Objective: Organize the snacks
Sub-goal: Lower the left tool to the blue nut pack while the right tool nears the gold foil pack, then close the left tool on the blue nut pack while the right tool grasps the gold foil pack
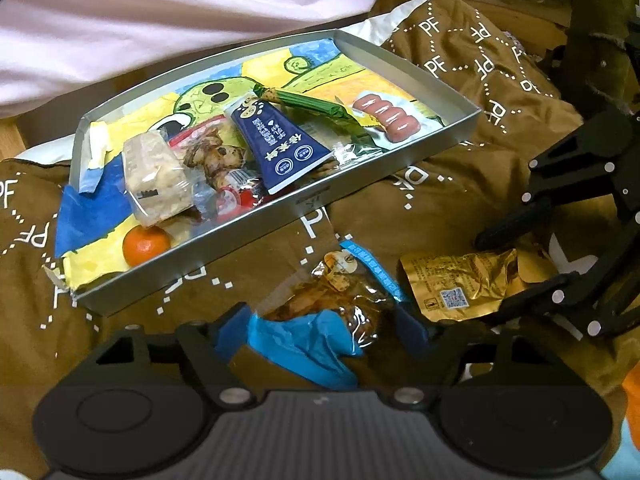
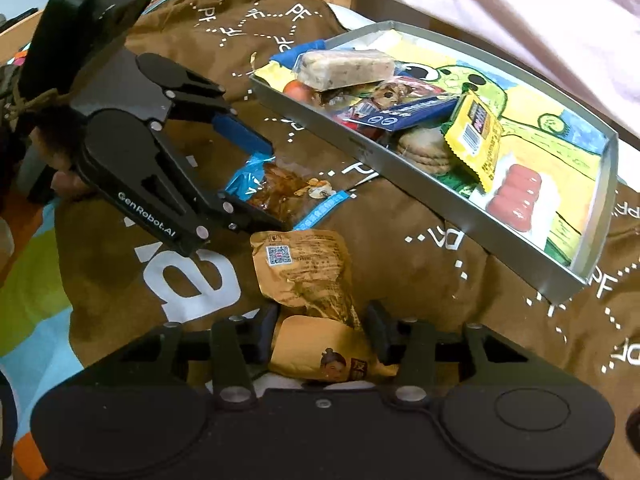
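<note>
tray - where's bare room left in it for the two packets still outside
Bare liner shows along the tray's far wall, behind the green packet and sausages. The orange end is crowded: rice bar, cookies and navy packet overlap.

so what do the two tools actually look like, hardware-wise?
Both are matte black plastic linkage tools with silver pivot pins. The left tool has blue finger pads, white "GenRobot.AI" lettering on one arm and a boxy black body behind. The right tool shows the same black links and silver pins; its pad colour cannot be told. No cables or sleeves visible.
</note>
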Demonstrator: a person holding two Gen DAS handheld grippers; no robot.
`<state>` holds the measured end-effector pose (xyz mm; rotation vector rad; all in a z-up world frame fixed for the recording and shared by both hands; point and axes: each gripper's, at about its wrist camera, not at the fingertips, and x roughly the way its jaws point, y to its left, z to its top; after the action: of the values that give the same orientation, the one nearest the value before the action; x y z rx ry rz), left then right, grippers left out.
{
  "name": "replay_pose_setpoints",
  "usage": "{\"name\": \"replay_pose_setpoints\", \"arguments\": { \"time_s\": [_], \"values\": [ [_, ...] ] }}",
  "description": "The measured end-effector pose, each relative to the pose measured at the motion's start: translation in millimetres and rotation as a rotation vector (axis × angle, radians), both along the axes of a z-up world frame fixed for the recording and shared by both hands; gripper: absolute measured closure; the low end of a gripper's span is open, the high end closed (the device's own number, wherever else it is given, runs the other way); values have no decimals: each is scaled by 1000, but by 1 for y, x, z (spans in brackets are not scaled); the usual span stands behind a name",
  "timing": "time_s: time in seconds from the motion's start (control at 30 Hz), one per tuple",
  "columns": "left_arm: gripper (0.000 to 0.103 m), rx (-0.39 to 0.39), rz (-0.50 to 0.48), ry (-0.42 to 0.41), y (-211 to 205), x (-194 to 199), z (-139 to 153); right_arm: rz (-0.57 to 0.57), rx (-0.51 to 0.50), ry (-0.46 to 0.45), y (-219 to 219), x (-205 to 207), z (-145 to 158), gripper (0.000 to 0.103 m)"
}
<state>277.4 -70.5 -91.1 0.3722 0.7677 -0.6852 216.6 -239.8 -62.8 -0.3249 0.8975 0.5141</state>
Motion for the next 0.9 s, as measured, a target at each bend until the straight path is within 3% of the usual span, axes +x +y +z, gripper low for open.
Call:
{"name": "replay_pose_setpoints", "arguments": {
  "time_s": [0.27, 0.63, 0.9],
  "values": [
    [29, 13, 50, 26, 0, -25, 6, -46, 8, -17, 3, -19, 7, 56],
    [31, 10, 262, 84, 4, -64, 20, -110, 25, -67, 3, -50, 23, 57],
    [31, -28, 358, 122, 11, -79, 28, -150, 47, -104, 0, -69, 35, 62]
  ]
}}
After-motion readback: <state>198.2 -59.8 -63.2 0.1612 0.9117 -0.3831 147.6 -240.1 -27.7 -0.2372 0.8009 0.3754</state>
